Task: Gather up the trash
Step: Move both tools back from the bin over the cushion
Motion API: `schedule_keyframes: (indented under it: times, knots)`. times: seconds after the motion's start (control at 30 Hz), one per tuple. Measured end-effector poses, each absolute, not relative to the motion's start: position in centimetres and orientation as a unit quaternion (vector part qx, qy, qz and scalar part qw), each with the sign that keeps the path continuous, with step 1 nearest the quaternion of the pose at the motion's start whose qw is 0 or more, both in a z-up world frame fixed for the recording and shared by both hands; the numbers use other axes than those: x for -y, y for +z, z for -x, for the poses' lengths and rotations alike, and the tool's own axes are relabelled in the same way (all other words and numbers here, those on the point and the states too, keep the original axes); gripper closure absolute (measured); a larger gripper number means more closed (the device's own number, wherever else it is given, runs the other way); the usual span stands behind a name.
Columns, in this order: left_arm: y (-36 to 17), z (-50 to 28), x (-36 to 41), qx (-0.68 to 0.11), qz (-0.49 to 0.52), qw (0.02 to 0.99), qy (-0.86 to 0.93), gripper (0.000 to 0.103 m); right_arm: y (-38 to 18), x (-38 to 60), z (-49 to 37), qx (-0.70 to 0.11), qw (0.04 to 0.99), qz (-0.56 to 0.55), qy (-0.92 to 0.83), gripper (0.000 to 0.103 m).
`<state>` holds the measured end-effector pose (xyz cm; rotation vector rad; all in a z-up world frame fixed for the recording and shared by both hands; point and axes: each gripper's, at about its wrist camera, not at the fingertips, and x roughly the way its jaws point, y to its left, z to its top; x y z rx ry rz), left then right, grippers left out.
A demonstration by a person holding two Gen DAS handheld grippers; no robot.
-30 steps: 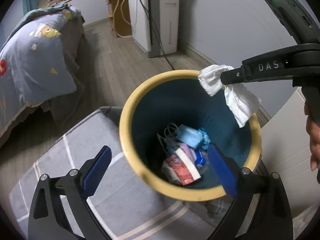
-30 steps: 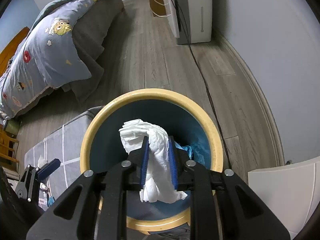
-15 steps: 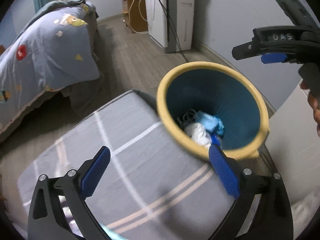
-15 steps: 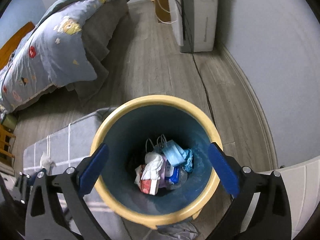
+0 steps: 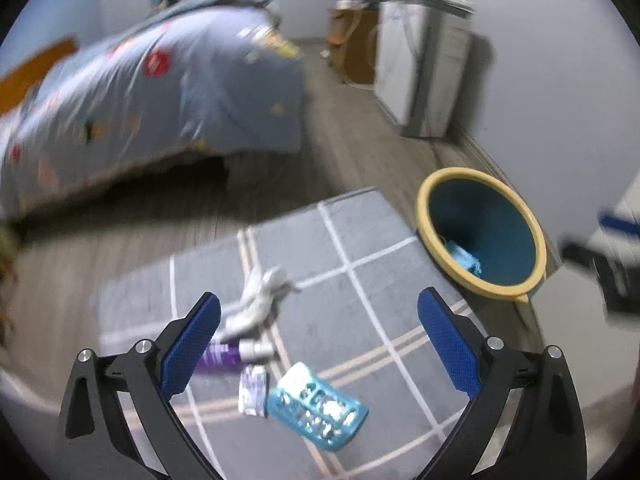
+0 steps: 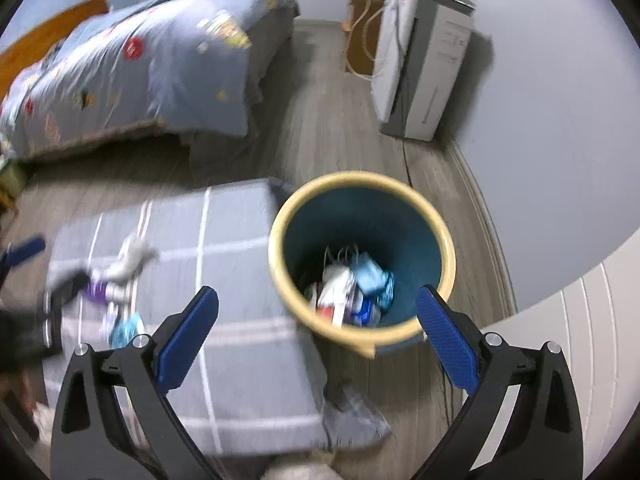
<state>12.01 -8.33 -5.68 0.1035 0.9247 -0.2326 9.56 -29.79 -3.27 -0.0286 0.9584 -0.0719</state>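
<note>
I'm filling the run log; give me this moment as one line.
left gripper: open, empty | right gripper: open, empty | yellow-rimmed teal trash bin: holds trash | grey checked mat: white crumpled tissue, purple bottle, blue blister pack

The bin (image 6: 362,260) is teal inside with a yellow rim. The rug (image 5: 360,280), in the lower frame, is grey with white and beige lines. The bottle (image 5: 224,354) is purple.

Grey wood-plank floor (image 6: 332,128) runs between pale grey walls (image 6: 552,128). A bed under a blue patterned quilt (image 6: 152,76) fills the far left, an orange wooden headboard (image 6: 44,46) behind it. A white cabinet-like appliance (image 6: 420,76) stands against the right wall, a small brown wooden stand (image 6: 362,36) beside it.
</note>
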Motion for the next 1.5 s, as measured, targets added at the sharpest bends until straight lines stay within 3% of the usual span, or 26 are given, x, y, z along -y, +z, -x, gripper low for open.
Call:
schedule_keyframes:
  times: [0.27, 0.67, 1.5]
  knots:
    - [-6.7, -11.3, 5.3, -0.475, -0.031, 0.878, -0.054, 0.005, -6.0, 28.2, -4.6, -0.507, 0.862, -0.020, -0.002, 0.006]
    - [-6.2, -8.8, 2.7, -0.481, -0.029, 0.876, -0.020, 0.005, -3.7, 27.9, -1.8, -0.464, 0.882, -0.077, 0.025, 0.006]
    - [-5.3, -6.6, -8.1, -0.477, 0.033, 0.878, 0.039, 0.005, -7.1, 18.2, -7.2, -0.528, 0.846, -0.047, 0.052, 0.006]
